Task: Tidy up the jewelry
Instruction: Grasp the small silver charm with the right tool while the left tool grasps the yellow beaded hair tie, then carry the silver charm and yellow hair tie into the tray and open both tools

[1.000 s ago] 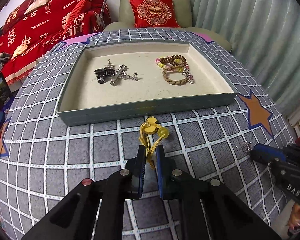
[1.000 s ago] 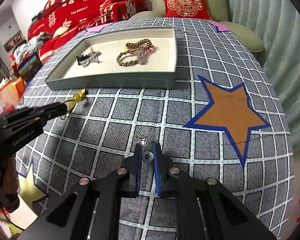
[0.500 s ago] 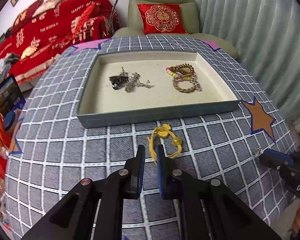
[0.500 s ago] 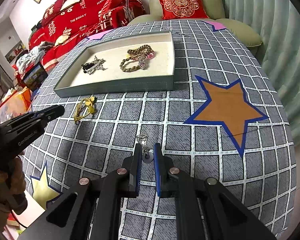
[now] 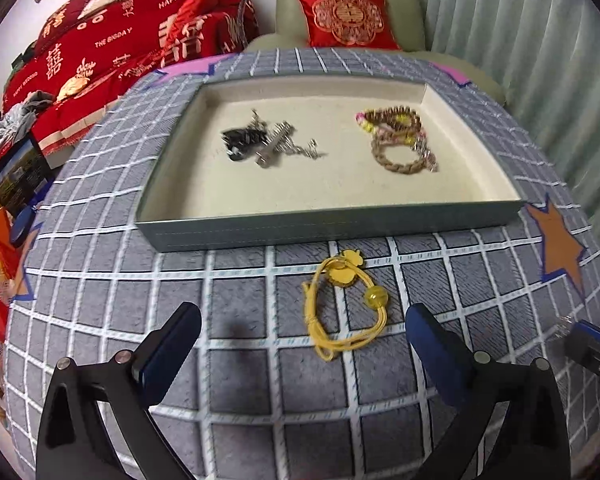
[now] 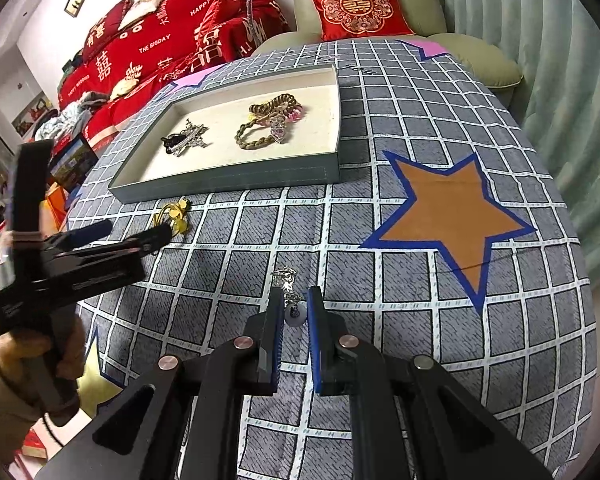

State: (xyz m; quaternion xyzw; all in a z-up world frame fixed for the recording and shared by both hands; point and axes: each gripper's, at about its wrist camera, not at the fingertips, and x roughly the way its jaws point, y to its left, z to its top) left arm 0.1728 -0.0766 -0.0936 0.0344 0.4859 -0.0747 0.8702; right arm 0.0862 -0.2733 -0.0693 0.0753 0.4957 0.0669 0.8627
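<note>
A yellow cord bracelet (image 5: 342, 274) with a charm and a bead lies flat on the checked cloth, just in front of the grey tray (image 5: 332, 228). My left gripper (image 5: 304, 314) hovers over its near end. Its jaws are opening wide, and the pads touch nothing. In the right wrist view the same bracelet (image 6: 176, 212) shows beyond the left gripper (image 6: 138, 229). My right gripper (image 6: 296, 294) is shut on a small silver earring (image 6: 286, 278), whose sparkly end sticks out past the fingertips. The tray holds a dark clip with silver pieces (image 5: 260, 144) and several braided and beaded bracelets (image 5: 400, 140).
The tray (image 6: 228, 180) sits at the far middle of the table. An orange star (image 6: 452, 216) is taped to the cloth on the right. A red-covered sofa and a green armchair with a red cushion stand behind the table. A hand (image 6: 16, 364) holds the left gripper's handle.
The left gripper's jaws went from shut on the yellow cord to wide apart. The bracelet dropped onto the cloth. The right gripper kept its hold and stayed put.
</note>
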